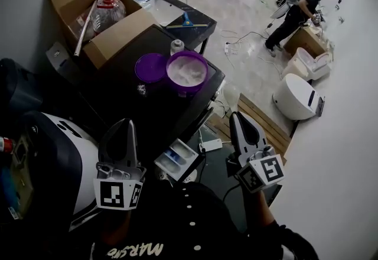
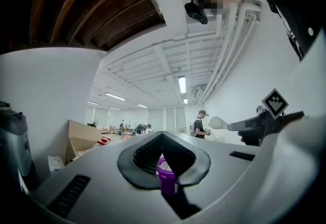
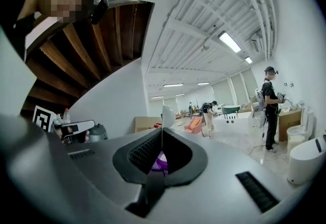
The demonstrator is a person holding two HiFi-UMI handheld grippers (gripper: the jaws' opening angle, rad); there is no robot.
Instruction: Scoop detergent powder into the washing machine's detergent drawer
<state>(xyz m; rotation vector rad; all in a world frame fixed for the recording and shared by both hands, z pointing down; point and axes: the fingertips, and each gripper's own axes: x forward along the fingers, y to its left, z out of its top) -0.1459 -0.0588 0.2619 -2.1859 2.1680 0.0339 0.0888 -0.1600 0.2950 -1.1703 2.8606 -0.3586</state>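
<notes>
Dark table [image 1: 127,96]: purple detergent tub [image 1: 186,71] of white powder, lid [image 1: 150,67] touching it.
Detergent drawer [image 1: 177,160]: pulled out, between both grippers.
Left gripper [image 1: 125,124]: jaws together, empty.
Right gripper [image 1: 237,117]: clamped on white scoop [image 3: 168,115].

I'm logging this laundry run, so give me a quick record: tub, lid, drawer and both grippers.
Powder tub: purple, open, white powder inside, on the dark surface
Lid: purple, off, lying beside the tub
Detergent drawer: pulled out
Left gripper: shut, empty
Right gripper: shut on white scoop
</notes>
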